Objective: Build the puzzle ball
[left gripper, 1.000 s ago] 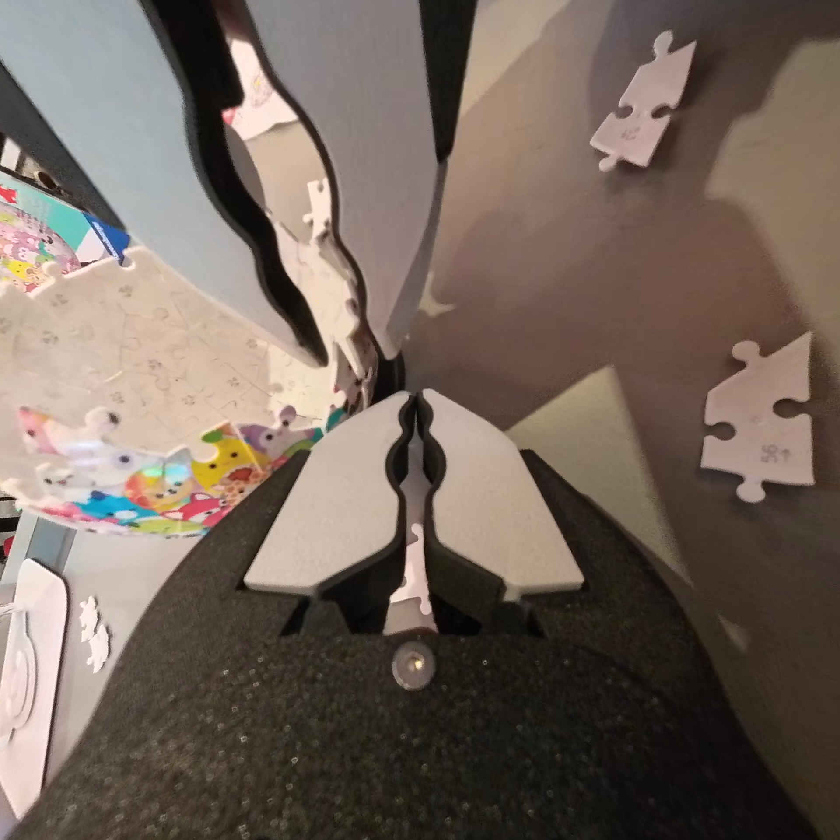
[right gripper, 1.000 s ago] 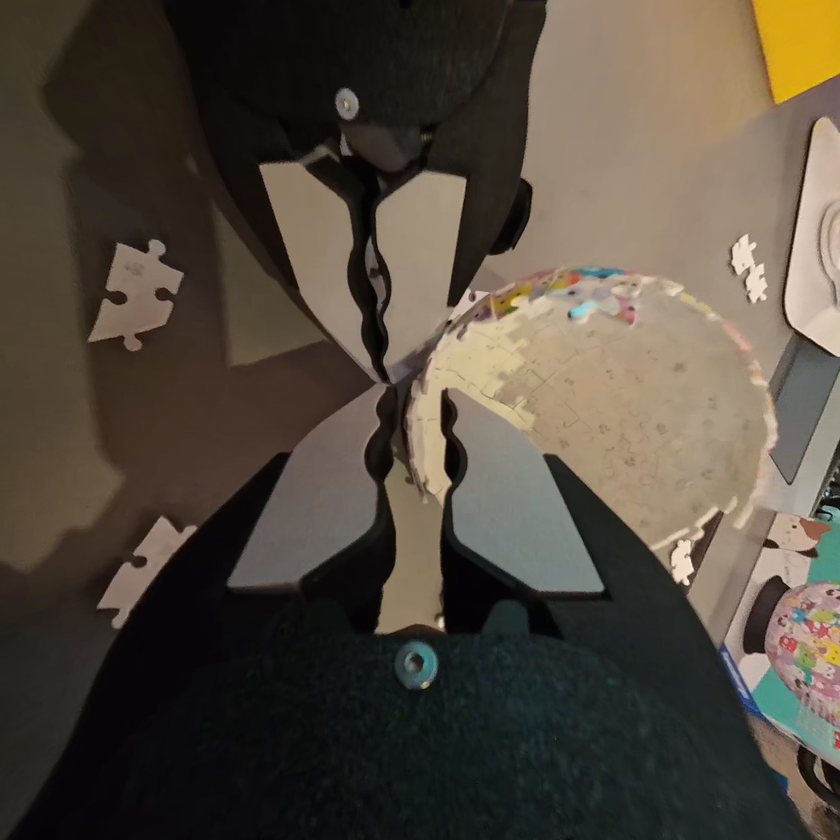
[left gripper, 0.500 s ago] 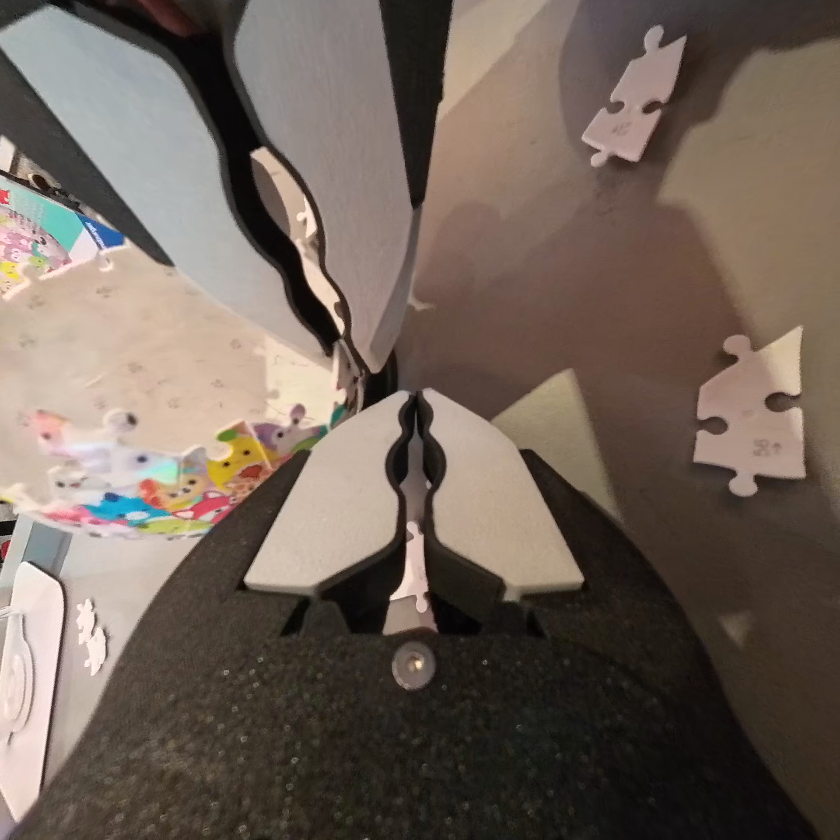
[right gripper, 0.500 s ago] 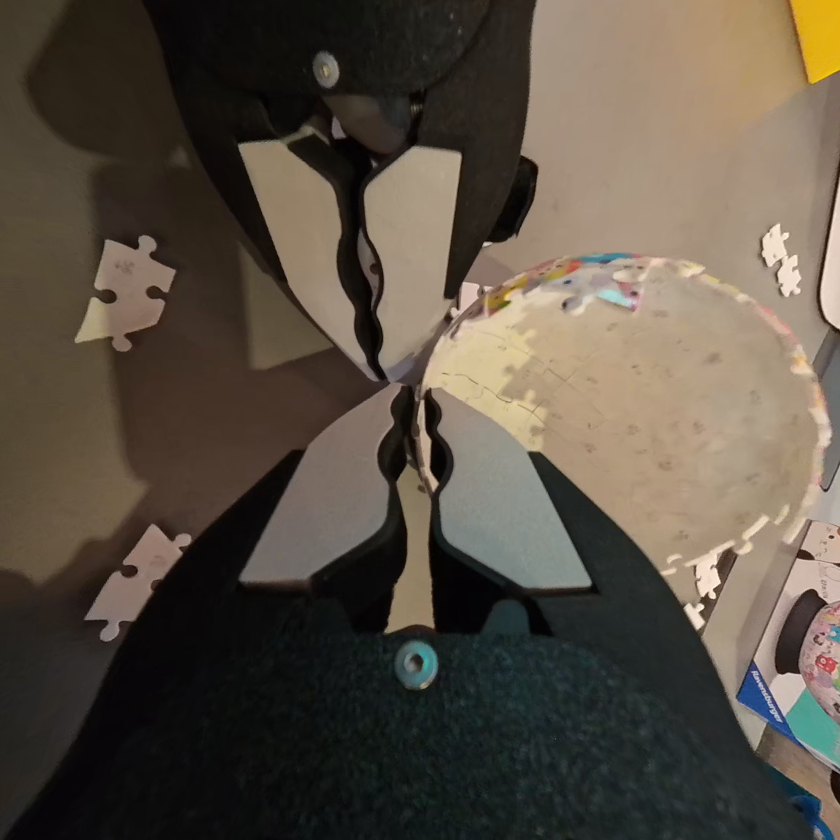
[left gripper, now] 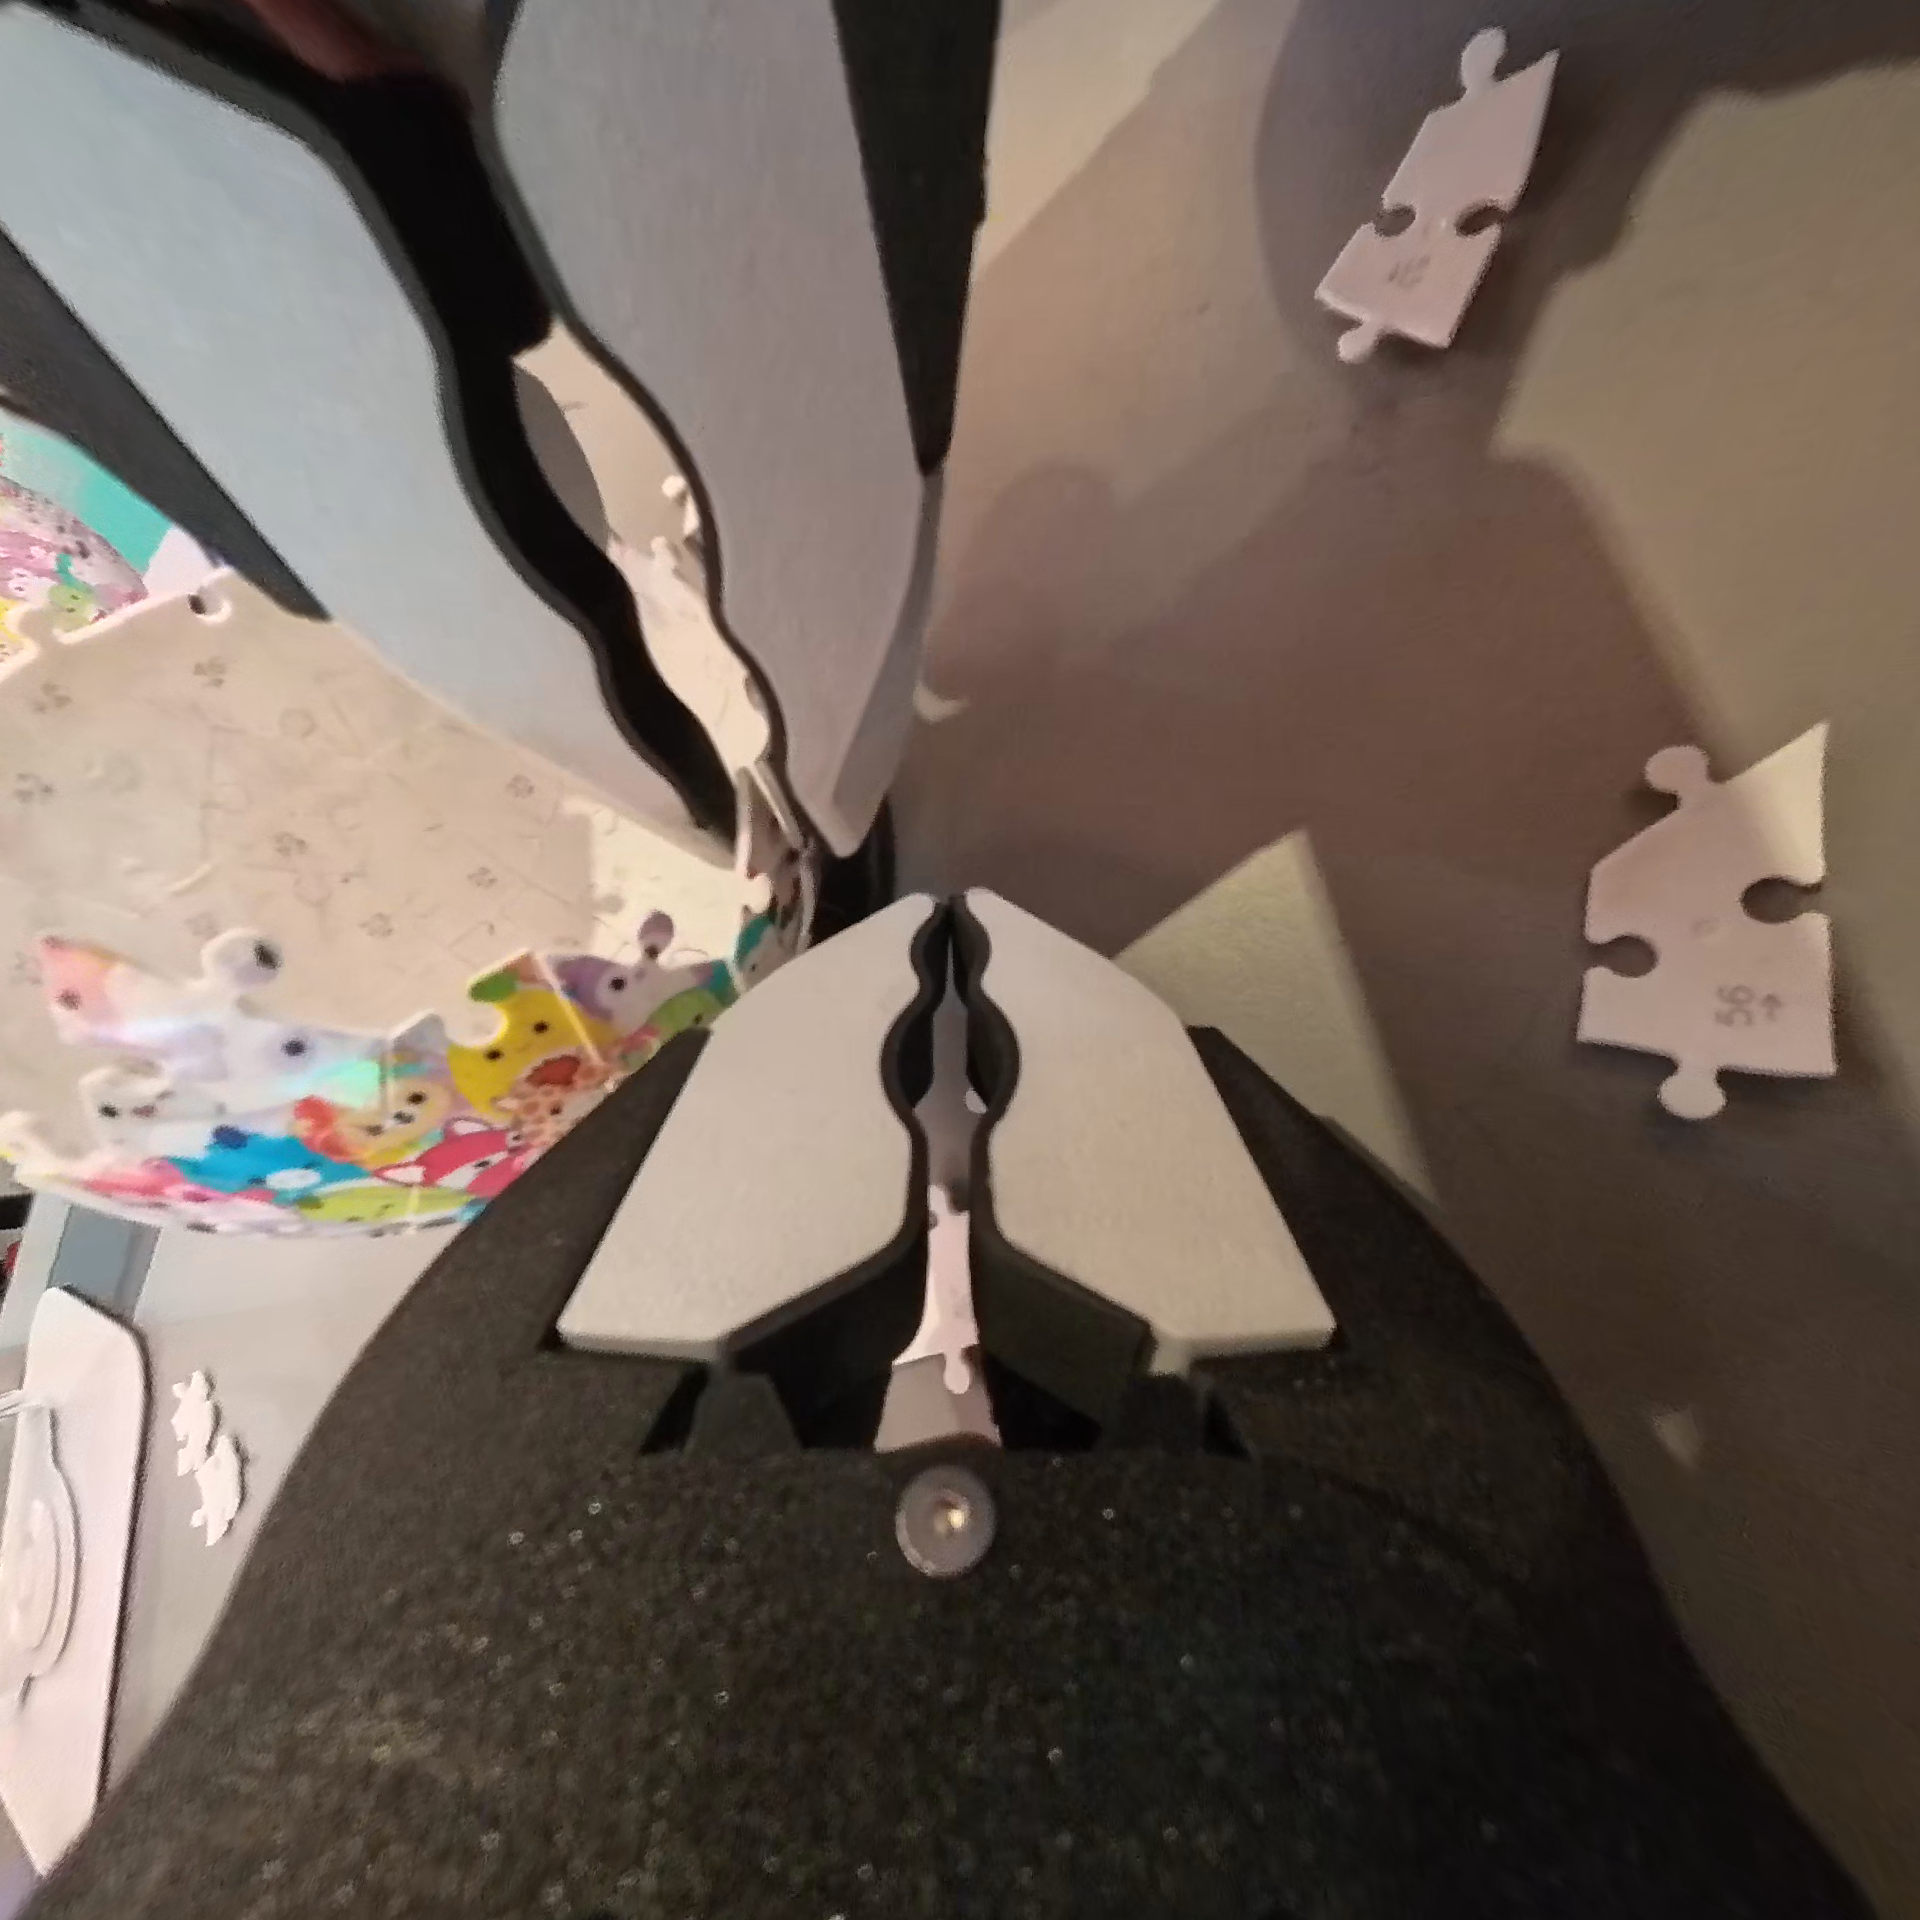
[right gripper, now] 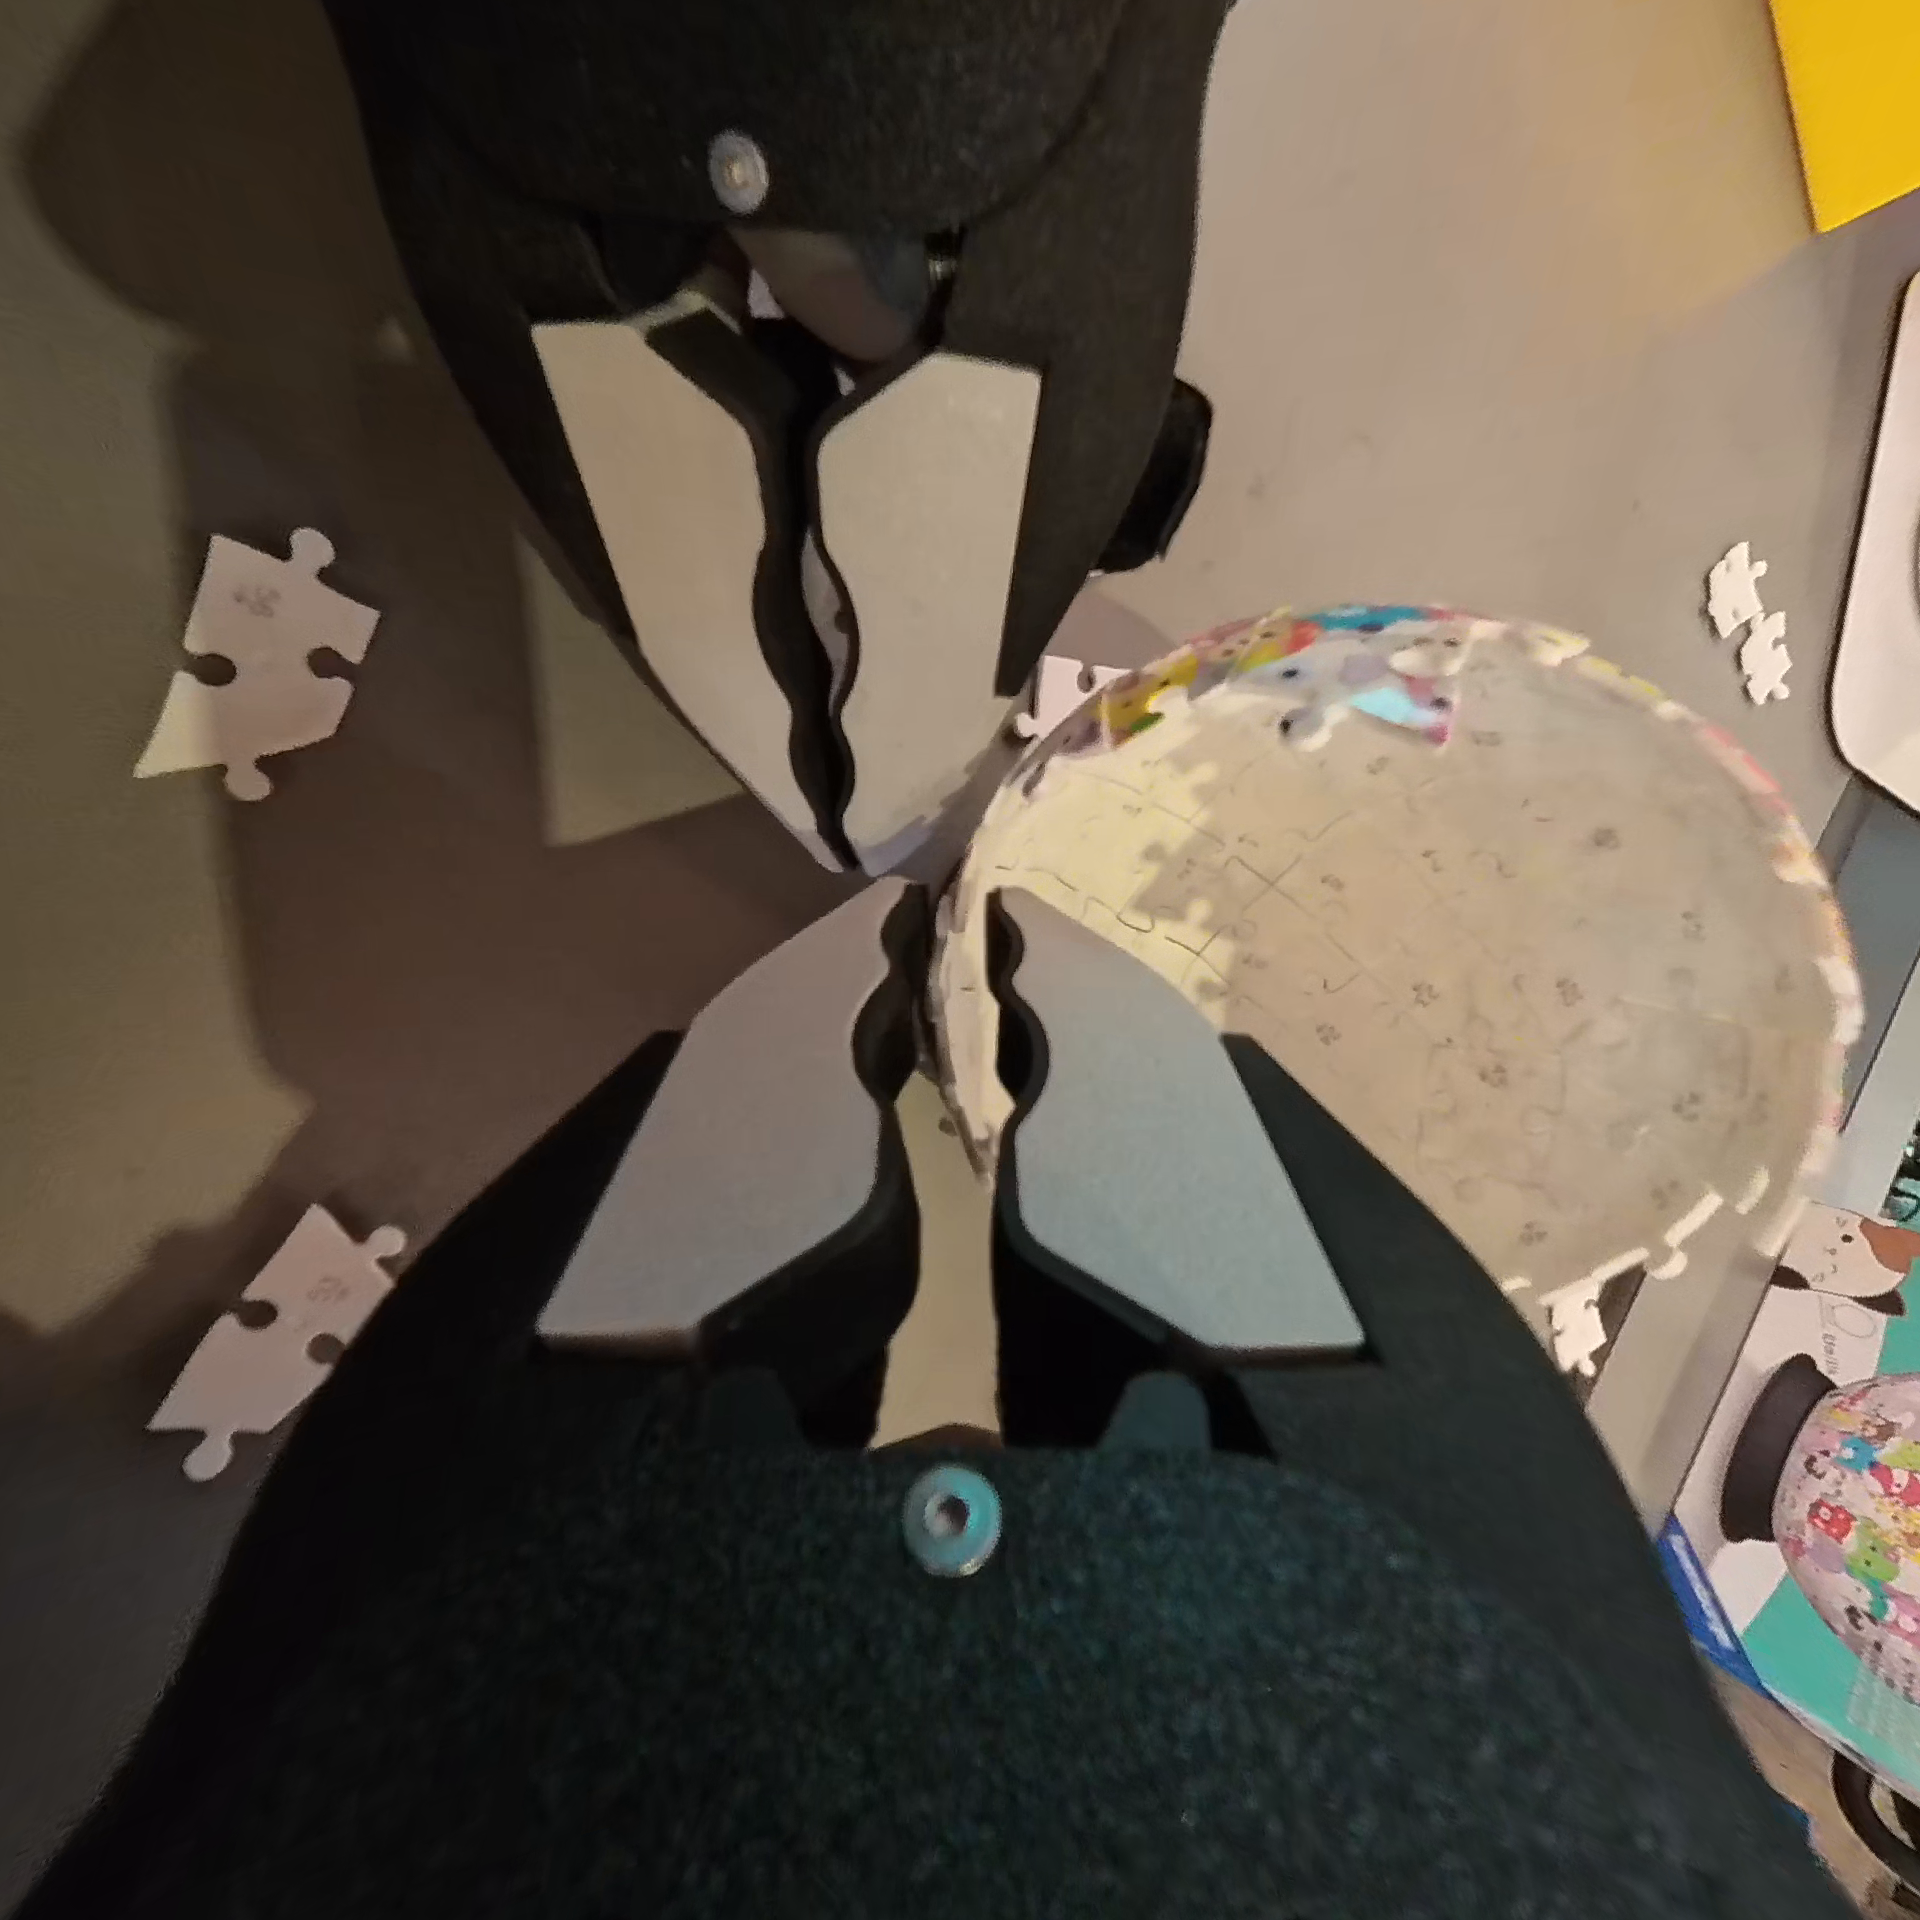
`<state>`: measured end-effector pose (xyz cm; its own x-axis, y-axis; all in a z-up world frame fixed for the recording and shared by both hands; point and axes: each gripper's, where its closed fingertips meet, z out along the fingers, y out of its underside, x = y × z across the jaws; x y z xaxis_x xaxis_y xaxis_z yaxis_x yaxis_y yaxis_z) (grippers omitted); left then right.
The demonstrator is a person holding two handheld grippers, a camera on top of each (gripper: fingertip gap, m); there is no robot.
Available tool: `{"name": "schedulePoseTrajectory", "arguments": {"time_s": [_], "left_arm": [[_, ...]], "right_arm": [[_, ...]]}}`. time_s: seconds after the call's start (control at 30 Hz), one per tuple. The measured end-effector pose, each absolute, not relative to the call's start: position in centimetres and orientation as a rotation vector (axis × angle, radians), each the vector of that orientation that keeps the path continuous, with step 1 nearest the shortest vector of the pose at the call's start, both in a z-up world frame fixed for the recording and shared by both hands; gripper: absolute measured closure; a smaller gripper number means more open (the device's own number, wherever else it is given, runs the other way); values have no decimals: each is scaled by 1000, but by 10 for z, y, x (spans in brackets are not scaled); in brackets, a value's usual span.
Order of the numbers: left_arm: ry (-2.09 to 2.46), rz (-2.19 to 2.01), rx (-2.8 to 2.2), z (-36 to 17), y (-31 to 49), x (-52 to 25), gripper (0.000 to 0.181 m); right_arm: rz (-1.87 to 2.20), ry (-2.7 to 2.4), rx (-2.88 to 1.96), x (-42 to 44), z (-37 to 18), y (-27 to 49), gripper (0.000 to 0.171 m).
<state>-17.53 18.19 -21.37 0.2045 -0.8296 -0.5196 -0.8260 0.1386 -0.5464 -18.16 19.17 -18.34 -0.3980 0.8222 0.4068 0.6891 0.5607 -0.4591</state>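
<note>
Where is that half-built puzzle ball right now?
The puzzle ball fills the right side of the right wrist view, its near rim pinched by the right gripper, with the box beside it.

Two tongs show: the left tongs (left gripper: 951,914) and the right tongs (right gripper: 951,935). One half-built puzzle ball (right gripper: 1455,935) is in view, an open shell. One piece (left gripper: 948,1288) sits between the left tongs' fingers. On the tabletop (left gripper: 1247,520), two loose white pieces lie apart: one far piece (left gripper: 1439,208) and one near piece (left gripper: 1725,935). One small pair of joined pieces (right gripper: 1751,621) lies past the ball, one more loose piece (right gripper: 1579,1335) by its near rim, and another (right gripper: 1060,691) at its far edge. One box (right gripper: 1808,1538) stands at the right. One white tray (left gripper: 62,1538) lies at the left.
</note>
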Motion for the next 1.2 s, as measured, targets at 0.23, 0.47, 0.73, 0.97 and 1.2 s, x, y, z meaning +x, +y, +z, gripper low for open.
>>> {"name": "schedulePoseTrajectory", "arguments": {"time_s": [0.23, 0.47, 0.73, 0.97, 1.2], "left_arm": [[1589, -3, -1647, -213, 181, -175, 181], [1593, -2, -1651, -214, 181, -176, 181], [1593, -3, -1654, -215, 180, -178, 181], [1602, -6, -1651, -215, 178, -178, 181], [1615, -13, -1645, -216, 176, -178, 181]], "right_arm": [[277, -2202, -1211, -183, -184, 196, 168], [258, -2178, -1233, -183, -183, 199, 156], [260, -2189, -1233, -179, -182, 197, 156], [273, -2197, -1239, -182, -185, 196, 168], [185, -2217, -1336, -168, -189, 202, 130]]}}
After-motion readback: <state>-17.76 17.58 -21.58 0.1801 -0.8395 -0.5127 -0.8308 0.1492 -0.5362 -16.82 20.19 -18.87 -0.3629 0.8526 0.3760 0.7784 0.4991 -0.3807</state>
